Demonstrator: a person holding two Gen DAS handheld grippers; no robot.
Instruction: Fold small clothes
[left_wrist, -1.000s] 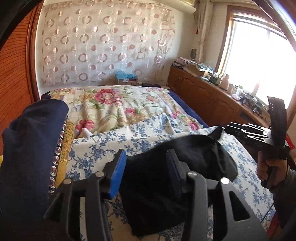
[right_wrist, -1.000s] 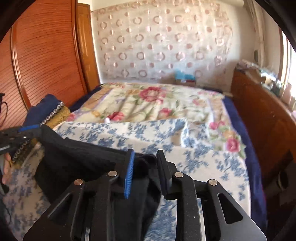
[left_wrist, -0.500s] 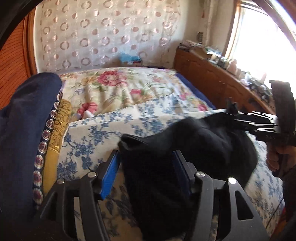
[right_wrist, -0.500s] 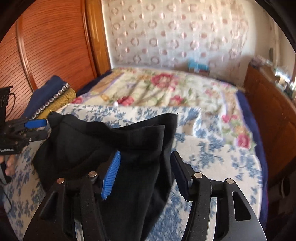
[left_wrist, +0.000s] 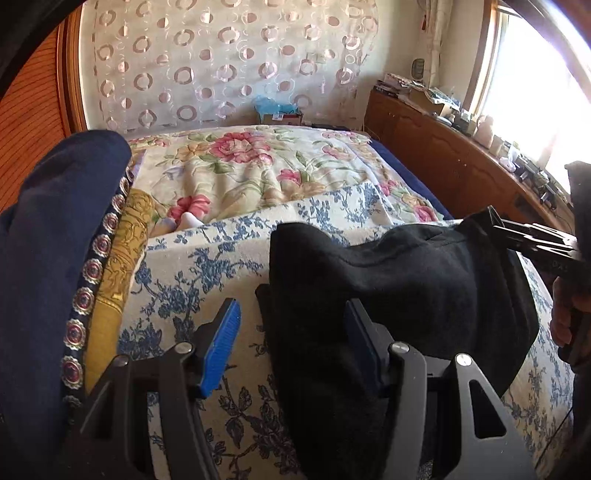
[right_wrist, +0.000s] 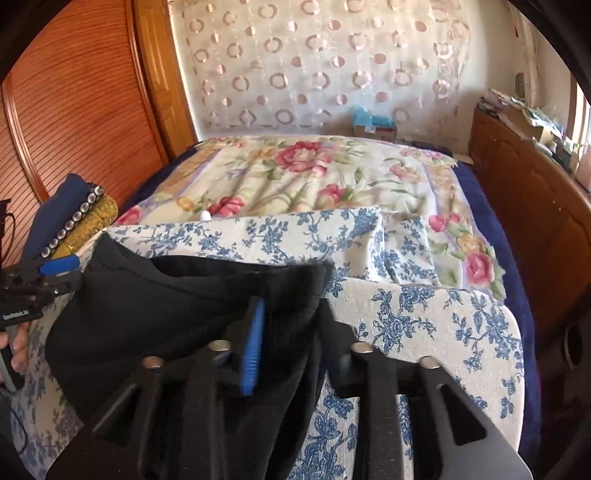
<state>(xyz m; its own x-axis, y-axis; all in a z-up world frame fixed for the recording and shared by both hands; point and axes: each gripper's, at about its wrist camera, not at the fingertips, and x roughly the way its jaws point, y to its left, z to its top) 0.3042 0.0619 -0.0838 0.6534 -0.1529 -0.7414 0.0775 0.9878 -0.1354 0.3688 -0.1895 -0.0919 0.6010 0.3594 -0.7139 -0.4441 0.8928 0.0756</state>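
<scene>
Two grippers meet one black garment (left_wrist: 406, 288) on the blue-floral cloth (left_wrist: 207, 266) over the bed. Your left gripper (left_wrist: 291, 343) has its jaws spread, the garment's edge draped between them. Your right gripper (right_wrist: 291, 343) has its jaws pinching the garment's other end.

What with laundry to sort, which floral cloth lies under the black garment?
The blue-flowered cloth; the pink-rose quilt lies farther off, beyond the black garment.
</scene>
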